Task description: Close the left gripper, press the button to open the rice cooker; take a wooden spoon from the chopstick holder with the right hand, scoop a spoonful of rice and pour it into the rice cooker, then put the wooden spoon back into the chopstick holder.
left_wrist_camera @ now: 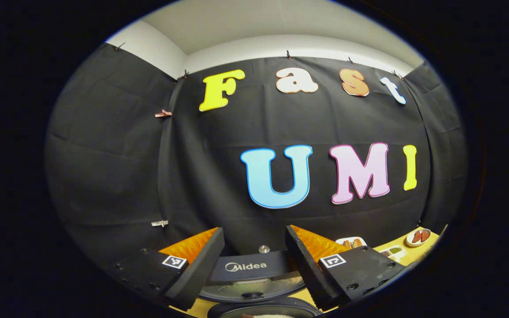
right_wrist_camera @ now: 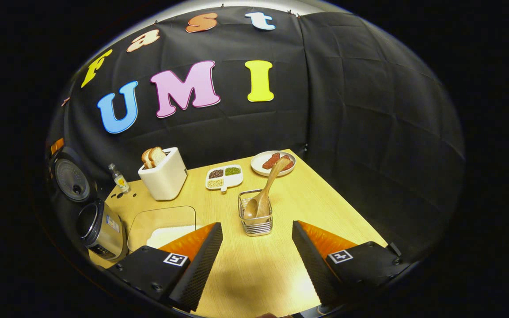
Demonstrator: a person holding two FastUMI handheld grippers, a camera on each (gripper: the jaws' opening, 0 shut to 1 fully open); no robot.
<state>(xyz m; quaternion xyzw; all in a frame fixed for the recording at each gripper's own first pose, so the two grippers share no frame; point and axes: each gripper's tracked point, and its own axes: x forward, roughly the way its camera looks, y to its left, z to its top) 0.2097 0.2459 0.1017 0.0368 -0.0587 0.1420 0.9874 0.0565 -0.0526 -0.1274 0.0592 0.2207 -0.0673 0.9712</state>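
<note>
The rice cooker (right_wrist_camera: 100,229) stands at the table's left edge with its lid (right_wrist_camera: 71,179) raised. In the left gripper view the raised lid (left_wrist_camera: 245,267) sits just beyond my open left gripper (left_wrist_camera: 254,260), and the pot rim (left_wrist_camera: 263,309) lies below it. A wooden spoon (right_wrist_camera: 263,194) leans in the wire chopstick holder (right_wrist_camera: 255,218) at mid table. My right gripper (right_wrist_camera: 256,254) is open, hovering just short of the holder with nothing between its fingers. A clear container of white rice (right_wrist_camera: 166,229) lies left of the holder.
A white toaster (right_wrist_camera: 164,176) with bread, a small bottle (right_wrist_camera: 118,179), a divided dish of beans (right_wrist_camera: 224,176) and a plate of sausages (right_wrist_camera: 273,162) stand along the table's far side. Bare tabletop (right_wrist_camera: 334,207) lies right of the holder, near the edge.
</note>
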